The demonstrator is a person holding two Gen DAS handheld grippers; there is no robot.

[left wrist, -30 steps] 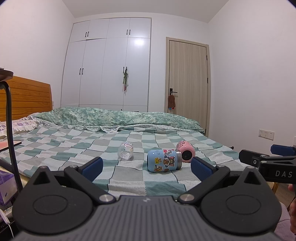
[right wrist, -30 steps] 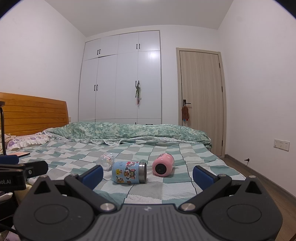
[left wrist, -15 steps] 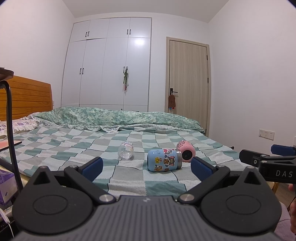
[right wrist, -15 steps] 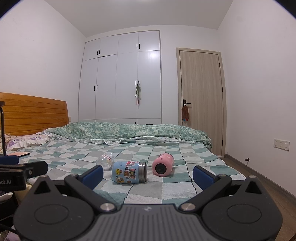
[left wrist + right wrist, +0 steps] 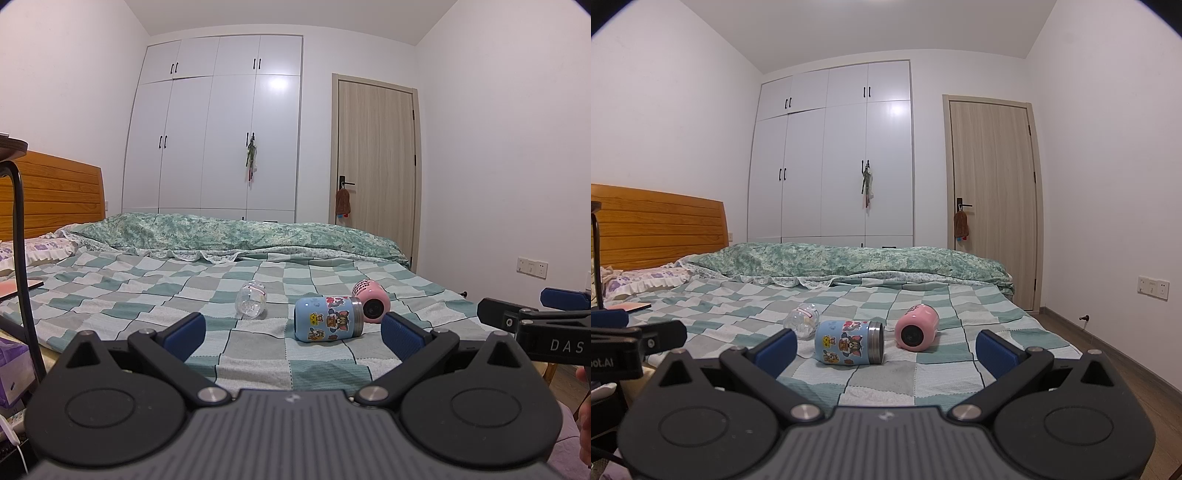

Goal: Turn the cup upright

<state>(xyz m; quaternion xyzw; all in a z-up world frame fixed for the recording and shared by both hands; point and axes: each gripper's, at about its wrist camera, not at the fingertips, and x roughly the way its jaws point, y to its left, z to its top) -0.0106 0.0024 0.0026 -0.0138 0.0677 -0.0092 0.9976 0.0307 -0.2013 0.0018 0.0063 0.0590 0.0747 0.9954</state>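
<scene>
Three cups lie on their sides on the checked bedspread: a clear glass cup, a blue cartoon-sticker cup with a steel rim, and a pink cup with its mouth towards me. My left gripper is open and empty, short of the bed's near edge. My right gripper is open and empty, also short of the cups. The right gripper also shows at the right edge of the left wrist view.
The bed has a rumpled green duvet at the far side and a wooden headboard at left. A black lamp stand rises at left. A wardrobe and a door stand behind.
</scene>
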